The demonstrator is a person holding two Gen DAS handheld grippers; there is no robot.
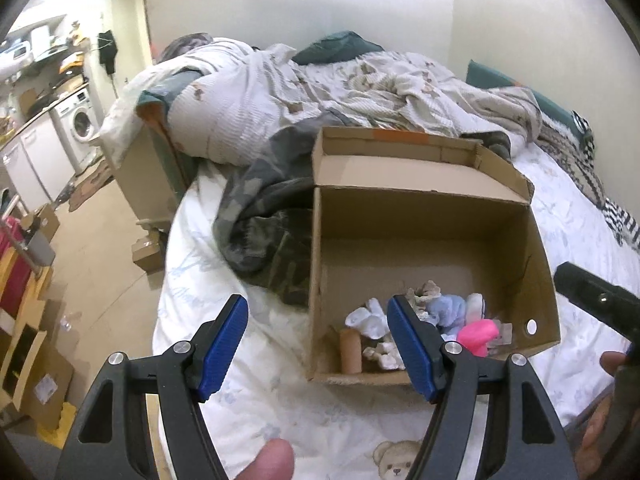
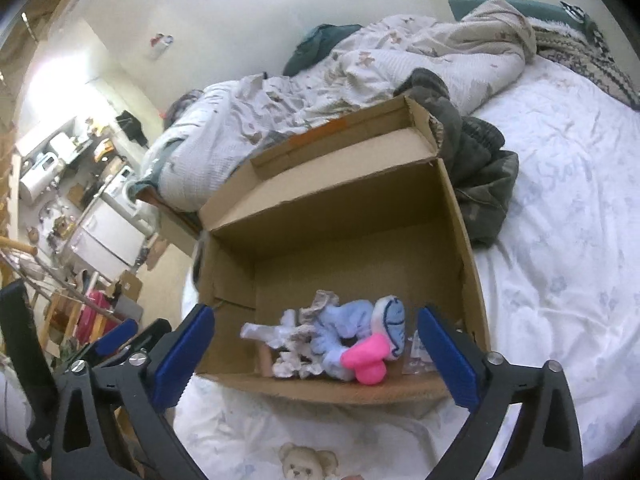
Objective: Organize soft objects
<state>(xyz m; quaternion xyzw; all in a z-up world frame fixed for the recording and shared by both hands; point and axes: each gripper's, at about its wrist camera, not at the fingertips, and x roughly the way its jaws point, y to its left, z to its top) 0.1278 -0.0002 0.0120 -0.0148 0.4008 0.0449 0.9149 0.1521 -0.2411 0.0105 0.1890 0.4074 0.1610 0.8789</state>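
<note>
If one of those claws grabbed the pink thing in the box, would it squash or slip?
The pink toy looks smooth and rounded, so it may slip between the fingers. It seems rubbery, so it probably squashes a little. Lying among soft socks, it should lift out lightly.

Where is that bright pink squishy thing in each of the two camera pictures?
Left wrist view: the pink toy sits low right, in the cardboard box's near right corner, just right of the gripper's right finger.
Right wrist view: the pink toy sits low centre, between the open fingers.
Shared landmark: the light blue plush beside it.
</note>
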